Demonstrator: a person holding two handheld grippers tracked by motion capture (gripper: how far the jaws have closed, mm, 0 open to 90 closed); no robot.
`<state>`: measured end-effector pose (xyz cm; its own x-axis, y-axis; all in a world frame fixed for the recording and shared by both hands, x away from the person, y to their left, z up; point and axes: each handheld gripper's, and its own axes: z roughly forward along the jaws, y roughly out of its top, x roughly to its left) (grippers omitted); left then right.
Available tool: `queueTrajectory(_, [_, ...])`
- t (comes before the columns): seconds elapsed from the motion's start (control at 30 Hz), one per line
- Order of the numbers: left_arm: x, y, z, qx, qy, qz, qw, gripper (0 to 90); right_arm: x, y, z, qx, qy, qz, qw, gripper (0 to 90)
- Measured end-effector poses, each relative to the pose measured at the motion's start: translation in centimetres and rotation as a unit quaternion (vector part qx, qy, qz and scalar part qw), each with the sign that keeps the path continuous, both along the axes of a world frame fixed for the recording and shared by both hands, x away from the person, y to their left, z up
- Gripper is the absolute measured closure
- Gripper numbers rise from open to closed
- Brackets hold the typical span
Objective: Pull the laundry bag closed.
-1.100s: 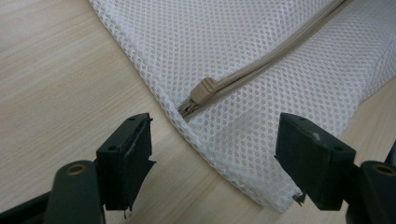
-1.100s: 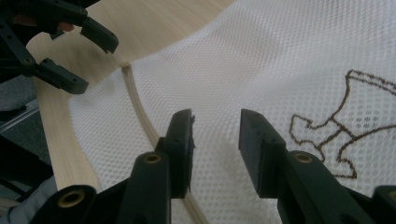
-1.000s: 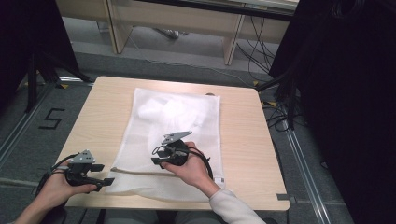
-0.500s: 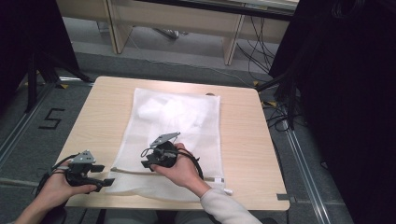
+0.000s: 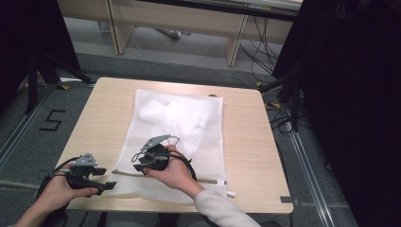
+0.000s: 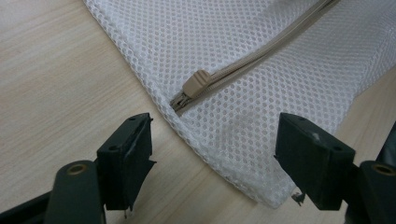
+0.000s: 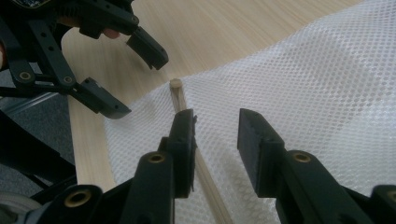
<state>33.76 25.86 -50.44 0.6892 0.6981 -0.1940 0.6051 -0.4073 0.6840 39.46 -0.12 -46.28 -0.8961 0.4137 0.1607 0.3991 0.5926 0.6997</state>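
A white mesh laundry bag [image 5: 179, 118] lies flat on the wooden table [image 5: 246, 142]. A beige zipper [image 5: 208, 180] runs along its near edge. The zipper's pull [image 6: 196, 83] sits at the bag's near left corner, also seen ahead of my right gripper as the pull [image 7: 175, 84]. My left gripper [image 6: 215, 158] stands open low over that corner, the mesh lying between its jaws untouched. My right gripper [image 7: 215, 135] hovers over the bag [image 7: 327, 84], pointing along the zipper toward the left gripper [image 7: 137, 86]. Its jaws have just been closing and stand partly open, pressing on nothing.
The bag holds a pale bundle at its far end [image 5: 161, 109]. Wooden furniture legs [image 5: 234, 45] and cables [image 5: 279, 109] lie beyond the table. A dark curtain [image 5: 350, 94] rises at the right. The table's near edge [image 5: 179, 208] is close to both hands.
My right gripper has slid left across the bag toward the near left corner, and its jaws have narrowed. The left gripper has stayed put.
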Motion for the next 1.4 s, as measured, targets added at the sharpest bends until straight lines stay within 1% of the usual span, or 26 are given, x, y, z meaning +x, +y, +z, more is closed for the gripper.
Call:
queueTrajectory(0.03, [0.0,0.0,0.1,0.005,0.005,-0.003,1.0000,26.7,0.0,0.2,-0.1,-0.001,-0.002,0.003,1.0000,69.9])
queueTrajectory(0.1, [0.0,0.1,0.1,0.008,0.004,-0.006,0.9999,26.7,0.0,0.3,-0.1,-0.004,-0.002,0.008,1.0000,70.2])
queueTrajectory(0.17, [0.0,0.1,0.1,0.007,0.004,-0.006,1.0000,26.7,0.0,0.6,-0.3,-0.006,-0.006,0.016,0.9998,70.4])
queueTrajectory(0.2, [0.0,-0.1,0.0,-0.001,0.005,0.000,1.0000,26.7,0.0,0.9,-0.3,-0.005,-0.002,0.018,0.9998,70.3])
queueTrajectory(0.33, [0.0,-0.1,0.0,-0.003,0.006,0.000,1.0000,26.7,0.1,1.6,-0.3,-0.004,0.001,0.024,0.9997,69.7])
queueTrajectory(0.37, [0.0,-0.1,0.0,-0.001,0.007,-0.002,1.0000,26.7,0.0,1.8,-0.4,0.000,0.006,0.019,0.9998,69.9])
queueTrajectory(0.4, [0.0,-0.1,0.0,-0.002,0.007,-0.001,1.0000,26.7,0.2,2.0,-0.3,-0.002,0.002,0.026,0.9996,70.2])
queueTrajectory(0.43, [0.0,-0.1,0.0,-0.002,0.007,-0.001,1.0000,26.7,0.2,2.2,-0.3,-0.001,0.006,0.025,0.9997,70.6])
queueTrajectory(0.5, [0.0,-0.1,0.0,0.000,0.007,-0.002,1.0000,26.8,0.3,2.4,-0.4,0.000,0.003,0.027,0.9996,70.9])
queueTrajectory(0.53, [0.0,-0.1,0.0,-0.003,0.007,0.000,1.0000,26.8,0.3,2.9,-0.5,-0.005,0.006,0.029,0.9995,72.2])
queueTrajectory(0.57, [0.0,-0.1,0.0,-0.001,0.007,-0.002,1.0000,26.8,0.3,2.9,-0.5,-0.005,0.006,0.029,0.9995,72.2])
queueTrajectory(0.6, [-0.1,-0.1,0.0,-0.004,0.010,0.002,0.9999,26.7,0.4,3.1,-0.6,-0.010,0.004,0.033,0.9994,73.1])
queueTrajectory(0.63, [0.0,0.0,0.0,0.002,0.011,-0.004,0.9999,26.8,0.5,3.5,-0.8,-0.019,-0.003,0.044,0.9989,73.9])
queueTrajectory(0.67, [-0.1,-0.2,-0.1,-0.007,0.010,0.003,0.9999,26.8,0.5,3.5,-0.8,-0.019,-0.003,0.044,0.9989,73.9])
queueTrajectory(0.77, [0.0,-0.1,0.0,0.000,0.006,-0.004,1.0000,26.8,0.5,4.1,-1.0,-0.025,-0.001,0.044,0.9987,74.6])
queueTrajectory(0.83, [0.0,0.0,0.1,0.008,0.005,-0.009,0.9999,26.7,0.5,4.9,-1.3,-0.018,0.007,0.048,0.9987,74.6])
queueTrajectory(0.87, [0.0,0.0,0.1,0.008,0.005,-0.009,0.9999,26.7,0.5,4.9,-1.3,-0.018,0.007,0.048,0.9987,74.6])
queueTrajectory(0.9, [0.0,-0.1,0.0,0.003,-0.001,-0.005,1.0000,26.8,0.6,5.3,-1.4,-0.022,0.009,0.049,0.9985,74.7])
queueTrajectory(0.93, [0.0,0.0,0.1,0.010,0.005,-0.011,0.9999,26.7,0.6,5.4,-1.5,-0.023,0.013,0.046,0.9986,74.7])
queueTrajectory(1.0, [0.0,0.0,0.0,0.008,0.002,-0.008,0.9999,26.7,0.6,5.7,-1.6,-0.023,0.015,0.048,0.9985,74.7])
queueTrajectory(1.03, [0.0,0.0,0.1,0.010,0.005,-0.013,0.9999,26.7,0.6,6.0,-1.7,-0.024,0.021,0.048,0.9984,74.5])
queueTrajectory(1.13, [0.0,0.0,0.0,0.009,0.004,-0.010,0.9999,26.7,0.7,6.3,-1.8,-0.028,0.021,0.048,0.9982,75.6])
queueTrajectory(1.2, [0.0,0.0,0.0,0.009,0.006,-0.012,0.9999,26.7,0.8,6.7,-2.1,-0.030,0.029,0.044,0.9982,75.0])
queueTrajectory(1.27, [0.0,0.0,0.0,0.009,0.006,-0.013,0.9999,26.7,0.8,6.8,-2.2,-0.030,0.030,0.045,0.9981,74.6])
queueTrajectory(1.3, [0.0,0.0,0.0,0.009,0.007,-0.013,0.9998,26.7,0.8,6.9,-2.2,-0.032,0.038,0.040,0.9980,74.4])
queueTrajectory(1.4, [0.0,0.0,0.1,0.011,0.007,-0.013,0.9998,26.7,0.9,7.2,-2.5,-0.033,0.038,0.047,0.9976,74.0])
